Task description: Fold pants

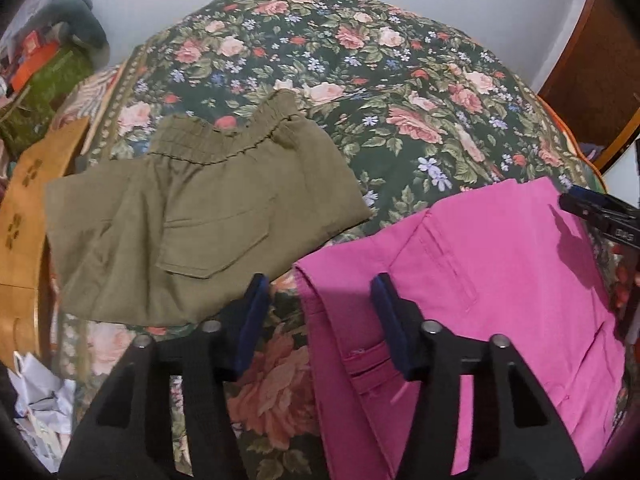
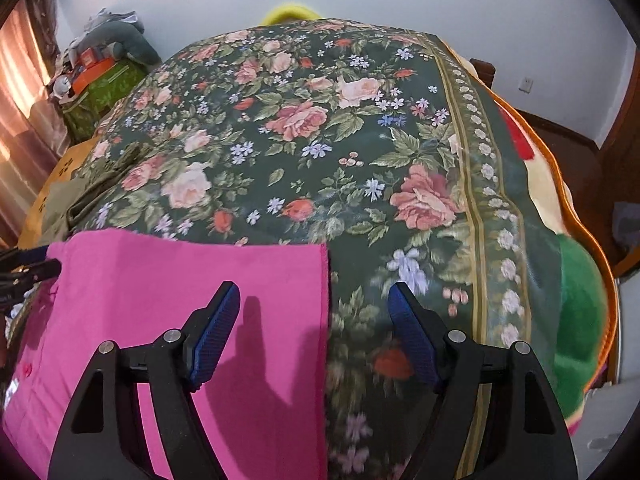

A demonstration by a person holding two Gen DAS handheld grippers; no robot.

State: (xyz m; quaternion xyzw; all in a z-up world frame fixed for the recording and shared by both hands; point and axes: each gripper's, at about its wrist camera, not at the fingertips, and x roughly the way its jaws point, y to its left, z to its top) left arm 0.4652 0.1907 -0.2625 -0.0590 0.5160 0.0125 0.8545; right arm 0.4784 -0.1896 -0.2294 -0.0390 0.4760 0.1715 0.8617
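Both grippers (image 1: 320,284) (image 2: 314,292) open-jawed over pink pants' (image 1: 500,280) edges

Bed under dark green floral bedspread (image 2: 304,128). Folded olive pants (image 1: 192,220) flat near left edge. Pink pants (image 1: 500,280) beside them toward right, near front edge, apart from olive pair. Striped blanket (image 2: 576,312), possibly fleece, shows along bed's right edge beneath bedspread.

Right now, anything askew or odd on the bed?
Nothing damaged or spilled. The olive pants lie folded but skewed on the floral bedspread, one corner hanging past its left edge. The pink pants lie flat. Left tool and right tool are open, holding nothing.
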